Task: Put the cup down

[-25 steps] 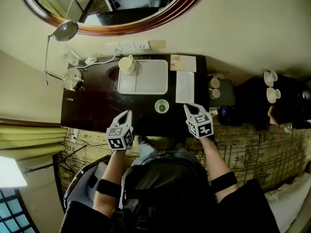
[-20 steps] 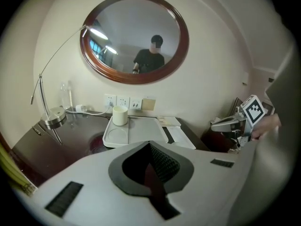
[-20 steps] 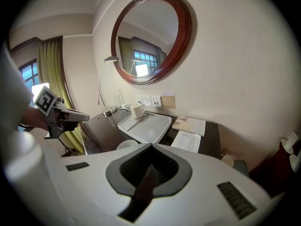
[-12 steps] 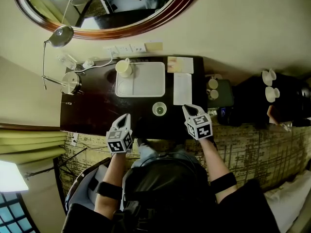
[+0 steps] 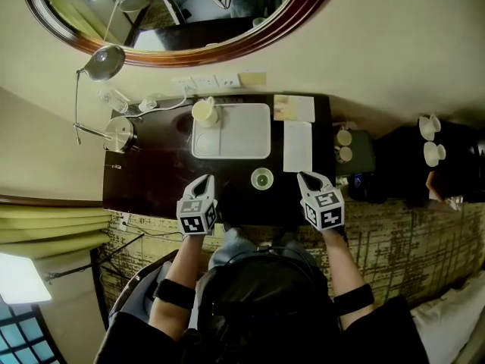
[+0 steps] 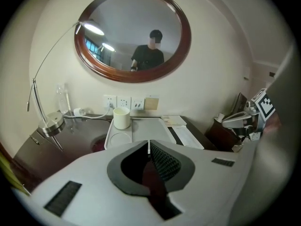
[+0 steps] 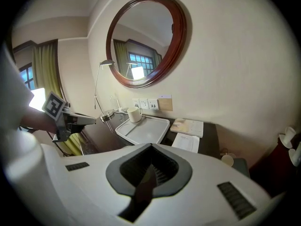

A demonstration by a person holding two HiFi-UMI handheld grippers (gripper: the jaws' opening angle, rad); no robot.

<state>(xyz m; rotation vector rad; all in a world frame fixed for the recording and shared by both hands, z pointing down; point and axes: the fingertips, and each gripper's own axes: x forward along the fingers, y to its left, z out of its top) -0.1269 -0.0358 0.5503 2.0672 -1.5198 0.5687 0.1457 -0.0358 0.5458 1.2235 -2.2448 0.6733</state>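
The cup stands upright on the dark desk, near its front edge, with bare wood all round it (we see nothing touching it). Just behind it lies the white tray, whose far left corner holds a cream mug. A sheet of paper lies behind the cup and to its right, close beside the tray's edge. The widest open stretch of desk runs left of the tray toward the lamp base. Our left gripper and right gripper hover over the front edge on either side of the cup, apart from it. Both pairs of fingers are pressed together, with nothing between them.
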